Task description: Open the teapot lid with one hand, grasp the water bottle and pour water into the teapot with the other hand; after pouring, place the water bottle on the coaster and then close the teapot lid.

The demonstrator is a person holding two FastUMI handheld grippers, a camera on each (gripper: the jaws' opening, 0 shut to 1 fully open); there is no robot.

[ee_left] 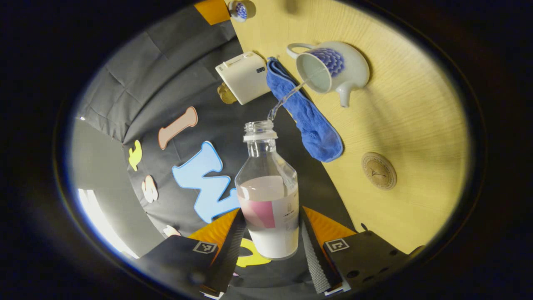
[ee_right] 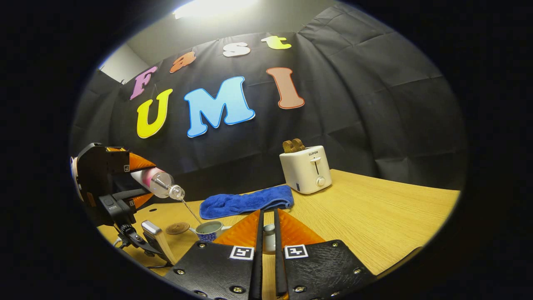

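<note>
A: In the left gripper view, why is the water bottle (ee_left: pixel 268 196) tipped?
B: The left gripper (ee_left: pixel 270 246) clamps it so a thin stream arcs into the open teapot (ee_left: pixel 333 68), beyond the blue towel (ee_left: pixel 306 112); the coaster (ee_left: pixel 378 171) waits nearby.

A: And the right gripper view?
B: The right gripper (ee_right: pixel 266 237) pinches the teapot lid (ee_right: pixel 270 238), held clear of the teapot (ee_right: pixel 209 230).

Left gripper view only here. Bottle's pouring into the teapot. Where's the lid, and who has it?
Observer: The right gripper has it. The small pale lid is pinched between its fingers, above the table.
Operator: Bottle angle against the table?
Observer: The water bottle is close to horizontal, neck slightly down. A thin stream drops into the teapot.
Operator: Coaster position from that side?
Observer: The coaster lies bare beside the teapot, roughly under the tilted bottle.
</note>
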